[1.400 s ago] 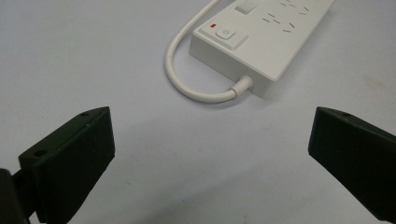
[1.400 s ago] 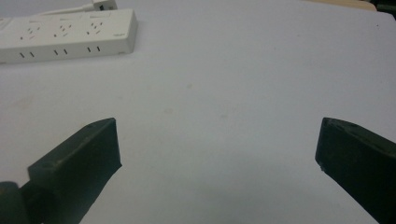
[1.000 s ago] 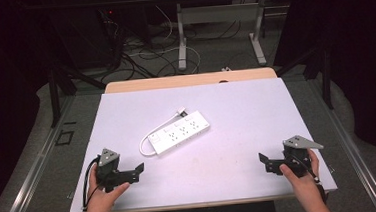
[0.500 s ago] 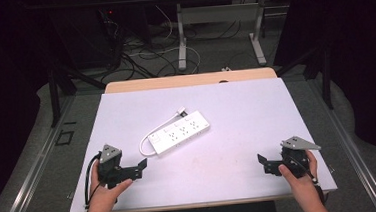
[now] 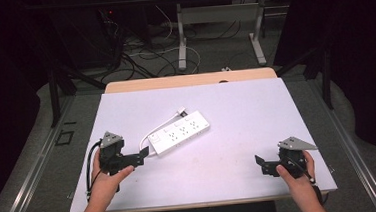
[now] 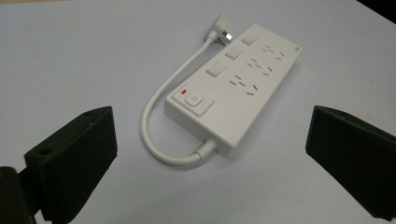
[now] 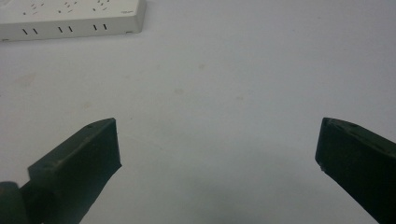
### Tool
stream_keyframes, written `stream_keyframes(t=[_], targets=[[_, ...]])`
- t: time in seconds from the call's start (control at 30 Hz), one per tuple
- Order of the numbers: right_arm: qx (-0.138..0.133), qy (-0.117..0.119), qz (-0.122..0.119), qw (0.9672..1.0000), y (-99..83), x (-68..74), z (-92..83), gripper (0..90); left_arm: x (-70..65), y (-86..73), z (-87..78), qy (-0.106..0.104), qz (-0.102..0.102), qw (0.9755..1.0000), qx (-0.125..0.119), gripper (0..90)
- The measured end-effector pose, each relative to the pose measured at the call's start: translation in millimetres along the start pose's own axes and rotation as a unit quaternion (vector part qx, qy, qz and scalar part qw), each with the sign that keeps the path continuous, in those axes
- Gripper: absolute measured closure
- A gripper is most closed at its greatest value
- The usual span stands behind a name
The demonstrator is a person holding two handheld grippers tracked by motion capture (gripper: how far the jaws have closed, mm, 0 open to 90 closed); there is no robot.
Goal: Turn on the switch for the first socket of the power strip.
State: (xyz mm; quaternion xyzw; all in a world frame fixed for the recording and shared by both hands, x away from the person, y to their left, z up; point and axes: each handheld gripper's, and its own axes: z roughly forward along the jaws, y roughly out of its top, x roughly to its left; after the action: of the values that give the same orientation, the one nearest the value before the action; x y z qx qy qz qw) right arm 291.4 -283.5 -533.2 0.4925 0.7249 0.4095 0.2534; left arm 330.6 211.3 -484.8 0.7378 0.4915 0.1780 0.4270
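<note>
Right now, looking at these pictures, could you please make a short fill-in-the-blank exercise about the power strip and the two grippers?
1. The power strip is ____ in colour.
2. The left gripper has its jaws ____, holding nothing.
3. The gripper closer to the power strip is the ____ one; the right gripper is farther.
4. The small light beside the strip's power button is ____.

Missing words: white; open; left; red

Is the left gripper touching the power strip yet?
Apart. In the left gripper view, the left gripper has its jaws wide open with bare table between them and the power strip; neither jaw meets it.
</note>
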Motion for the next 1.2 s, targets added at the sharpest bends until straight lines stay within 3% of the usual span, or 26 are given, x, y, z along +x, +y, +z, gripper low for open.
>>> stream_keyframes(t=[0.57, 0.83, 1.2], targets=[[0.006, 0.012, -0.007, 0.9999, -0.6, 3.6, 3.1, 0.0, -3.3, 30.2, 2.6, 0.003, 0.008, 0.9999, 0.007, 16.4], [0.009, 0.014, -0.009, 0.9998, -1.3, 5.6, 4.2, 0.0, -3.2, 44.0, 7.3, 0.018, 0.017, 0.9997, 0.003, 21.7], [0.011, 0.015, -0.013, 0.9997, -1.6, 5.2, 5.4, 0.0, -4.3, 60.6, 15.6, 0.014, 0.014, 0.9998, 0.008, 32.1]])
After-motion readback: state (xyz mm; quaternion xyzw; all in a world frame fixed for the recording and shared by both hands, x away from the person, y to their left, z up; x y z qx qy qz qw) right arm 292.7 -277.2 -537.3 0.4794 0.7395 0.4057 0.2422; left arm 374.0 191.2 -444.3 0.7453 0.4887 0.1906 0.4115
